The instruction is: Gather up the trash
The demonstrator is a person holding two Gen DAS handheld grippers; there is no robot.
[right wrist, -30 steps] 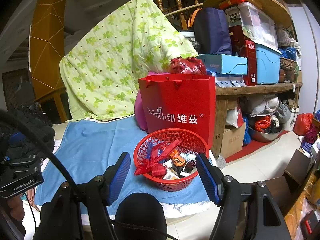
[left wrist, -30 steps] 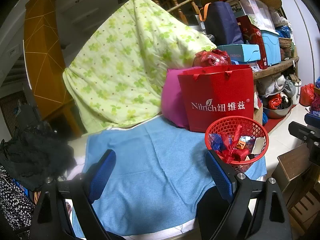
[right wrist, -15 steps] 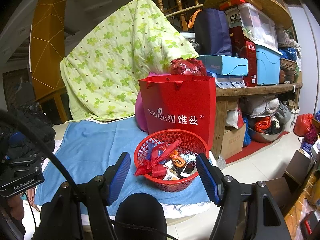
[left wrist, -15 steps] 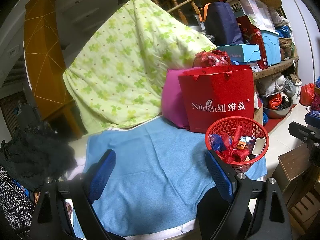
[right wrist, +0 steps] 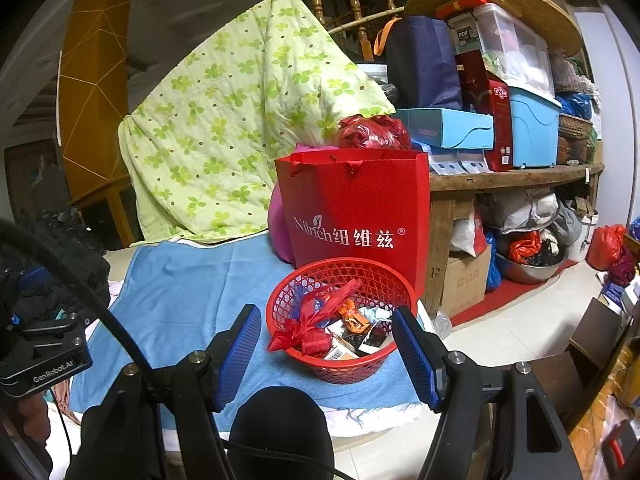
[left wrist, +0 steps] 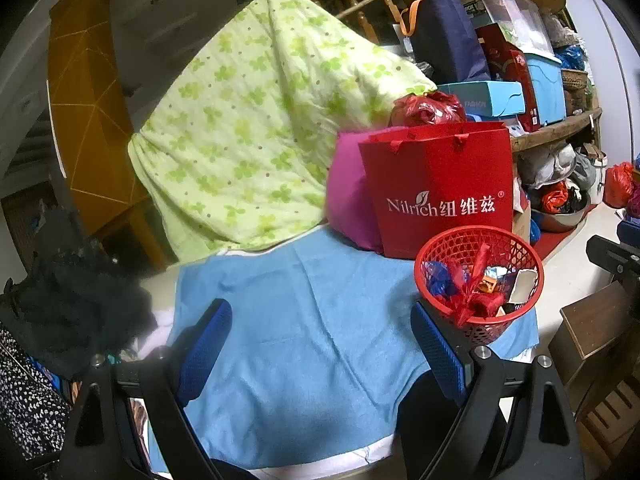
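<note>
my left hand-held gripper point(left wrist: 320, 344) has two matte black plastic arms, each tipped with a blue ribbed rubber pad point(left wrist: 204, 350). a round silver screw point(left wrist: 480, 351) sits at the base of each finger. my right hand-held gripper point(right wrist: 326, 354) is built the same: black arms, blue ribbed pads point(right wrist: 412, 356), silver screws point(right wrist: 455, 357). a black cable point(right wrist: 100, 312) arcs across its left side. the black camera housing point(right wrist: 42, 360) carries white "genrobot.ai" lettering.

Honestly nothing moved in the last second: both tongs, left point(left wrist: 320, 344) and right point(right wrist: 326, 354), hang gaping just like before, basket point(right wrist: 320, 368) untouched.
</note>
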